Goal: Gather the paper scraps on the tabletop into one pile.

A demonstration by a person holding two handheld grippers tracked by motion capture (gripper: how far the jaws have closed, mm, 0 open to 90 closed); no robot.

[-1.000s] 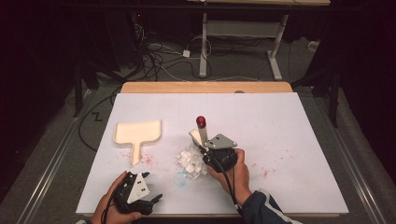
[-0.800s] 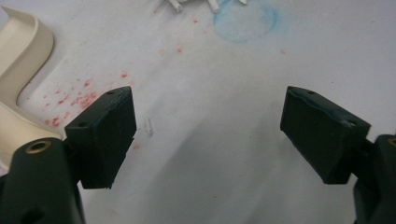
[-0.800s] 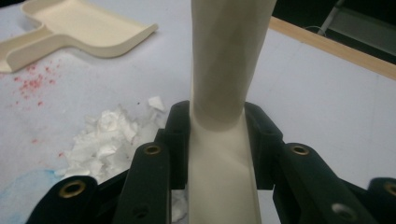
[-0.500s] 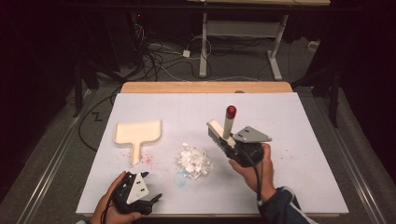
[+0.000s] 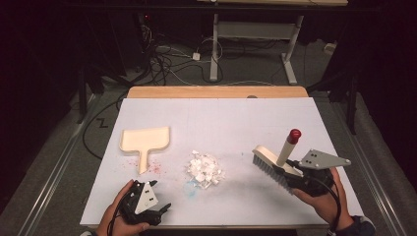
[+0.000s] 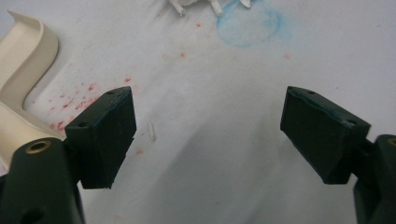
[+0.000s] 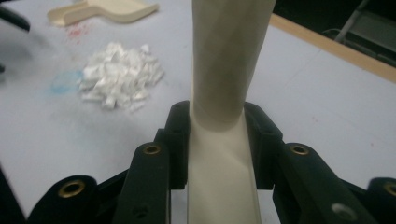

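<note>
R tongs (image 5: 295, 173) clamped tight on the cream handle of a hand brush (image 5: 273, 162); the right gripper view shows both jaws pressed against the handle's sides. Brush is up off the table (image 5: 236, 118), right of centre, bristles angled down-left, red knob end sticking up. Prob held that way so the bristle edge faces the pile and can drag straight in.

L tongs (image 5: 161, 210) wide apart, nothing between them, parked low at the near-left edge of the table w/ the jaws aimed toward the cream dustpan (image 5: 145, 140). Looks like a ready spot to grab the pan handle (image 6: 14, 126), which sits just beside the L jaw in the left gripper view.

Pile of white scraps (image 5: 204, 169) mid-table, between pan and brush, well apart from both. Red specks and a blue ring stain (image 6: 250, 23) mark the surface near the pan & pile.

No brand, label or readable text anywhere.
</note>
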